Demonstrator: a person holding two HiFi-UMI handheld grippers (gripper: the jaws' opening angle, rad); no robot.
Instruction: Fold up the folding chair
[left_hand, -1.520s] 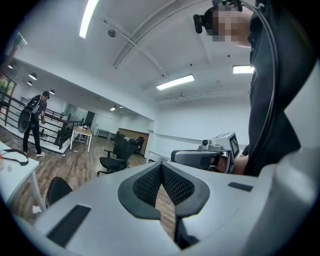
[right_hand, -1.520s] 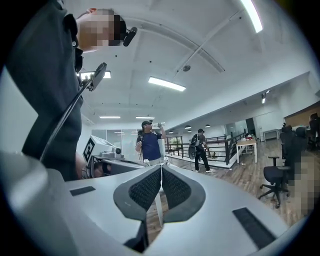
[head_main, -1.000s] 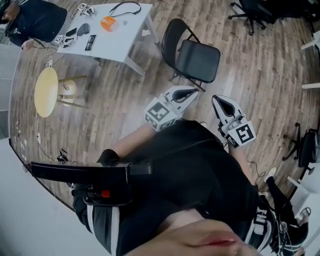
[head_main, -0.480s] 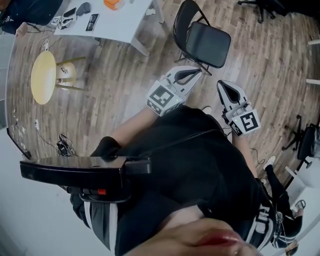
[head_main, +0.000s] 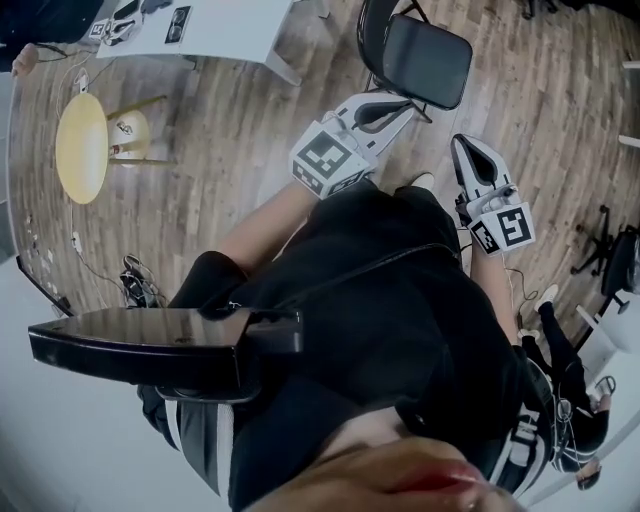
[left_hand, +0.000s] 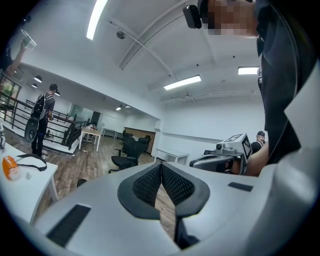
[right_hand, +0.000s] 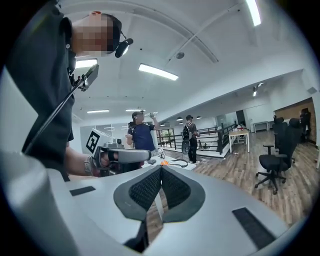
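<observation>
The black folding chair (head_main: 428, 58) stands unfolded on the wood floor at the top of the head view, its seat facing me. My left gripper (head_main: 403, 102) is shut and empty, its tip just short of the seat's front edge. My right gripper (head_main: 461, 142) is also shut and empty, lower and to the right of the chair, apart from it. In the left gripper view the jaws (left_hand: 161, 169) meet with nothing between them, and the right gripper view shows the same (right_hand: 160, 172). Each gripper view shows the other gripper beside it.
A white table (head_main: 225, 30) with small items stands left of the chair. A round yellow stool (head_main: 82, 148) is farther left. Office chairs (left_hand: 125, 150) (right_hand: 272, 162) and two standing people (right_hand: 142, 136) are across the room. Cables lie on the floor (head_main: 135, 285).
Both grippers have travelled forward toward the chair, the left one closing in on the seat's front edge. The chair and table sit higher in the head view. Both stay shut.
</observation>
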